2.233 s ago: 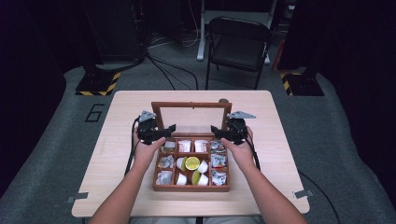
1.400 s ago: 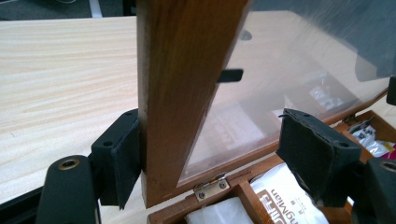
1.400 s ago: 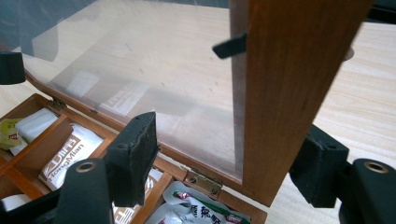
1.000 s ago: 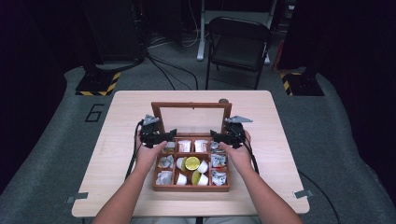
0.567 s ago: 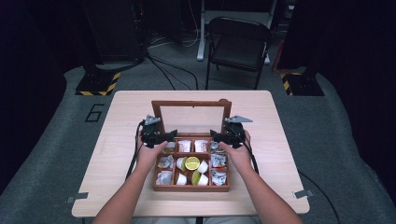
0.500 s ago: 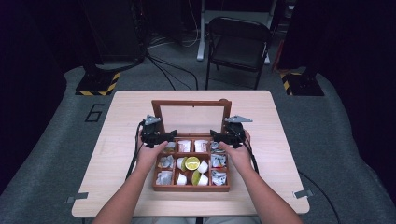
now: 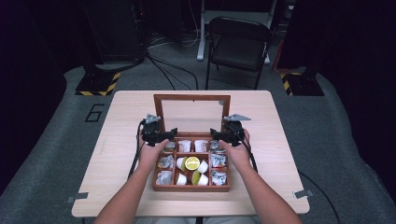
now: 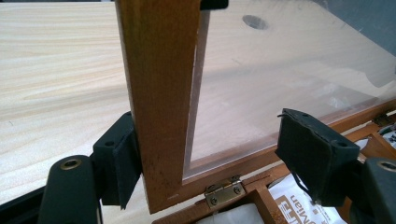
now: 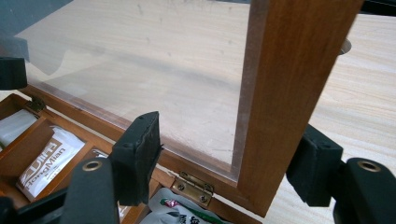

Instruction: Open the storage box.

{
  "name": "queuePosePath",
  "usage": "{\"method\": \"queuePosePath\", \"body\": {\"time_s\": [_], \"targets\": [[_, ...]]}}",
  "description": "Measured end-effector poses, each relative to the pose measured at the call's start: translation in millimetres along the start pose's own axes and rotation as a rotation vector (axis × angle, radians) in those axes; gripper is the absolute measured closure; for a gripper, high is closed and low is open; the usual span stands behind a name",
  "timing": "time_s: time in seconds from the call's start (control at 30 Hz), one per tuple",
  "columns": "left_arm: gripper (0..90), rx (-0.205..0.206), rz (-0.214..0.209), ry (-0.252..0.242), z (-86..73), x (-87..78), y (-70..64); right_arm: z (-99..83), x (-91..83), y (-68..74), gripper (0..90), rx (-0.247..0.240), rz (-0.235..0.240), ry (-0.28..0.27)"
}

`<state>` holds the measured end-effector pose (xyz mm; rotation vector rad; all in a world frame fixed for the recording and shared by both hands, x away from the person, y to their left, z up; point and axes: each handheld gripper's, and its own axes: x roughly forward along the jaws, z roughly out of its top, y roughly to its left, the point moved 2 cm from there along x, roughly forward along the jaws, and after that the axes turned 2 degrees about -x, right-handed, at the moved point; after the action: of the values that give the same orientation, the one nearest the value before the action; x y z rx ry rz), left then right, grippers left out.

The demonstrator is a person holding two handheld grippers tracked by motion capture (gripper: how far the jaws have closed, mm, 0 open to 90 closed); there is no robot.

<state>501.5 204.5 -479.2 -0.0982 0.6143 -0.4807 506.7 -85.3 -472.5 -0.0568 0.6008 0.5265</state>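
A wooden compartment box sits at the table's near middle, its lid with a clear pane standing up at the back. My left gripper is open astride the lid's left frame post; one pad touches the post's outer side. My right gripper is open astride the right frame post. Seen close, the left gripper and the right gripper both have wide jaws, just above the brass hinges. The box holds sachets, white cups and a lime half.
The light wooden table has bare room on either side of the box and behind the lid. A black folding chair stands past the far edge. Cables trail from both grippers toward the near edge.
The lid has swung up to stand more upright. Both grippers have drawn slightly toward the person and stay at the lid's lower corners.
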Motion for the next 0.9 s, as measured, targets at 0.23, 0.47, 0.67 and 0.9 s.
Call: {"method": "queuePosePath", "body": {"time_s": [0.23,0.47,0.67,0.9], "targets": [[27.2,0.009,0.018,-0.001,0.5,3.1,1.3,1.5,3.3,-0.8,33.5,0.005,-0.008,0.010],[28.4,-0.016,0.017,-0.007,0.7,5.3,2.4,2.5,6.4,-3.6,33.5,0.004,0.000,0.013],[28.3,-0.032,0.020,-0.005,1.2,7.7,2.7,2.3,9.1,-5.1,33.5,0.018,0.006,0.011],[28.5,-0.042,0.022,0.012,2.8,10.1,4.3,2.2,11.9,-7.2,33.6,0.019,0.010,0.009]]}}
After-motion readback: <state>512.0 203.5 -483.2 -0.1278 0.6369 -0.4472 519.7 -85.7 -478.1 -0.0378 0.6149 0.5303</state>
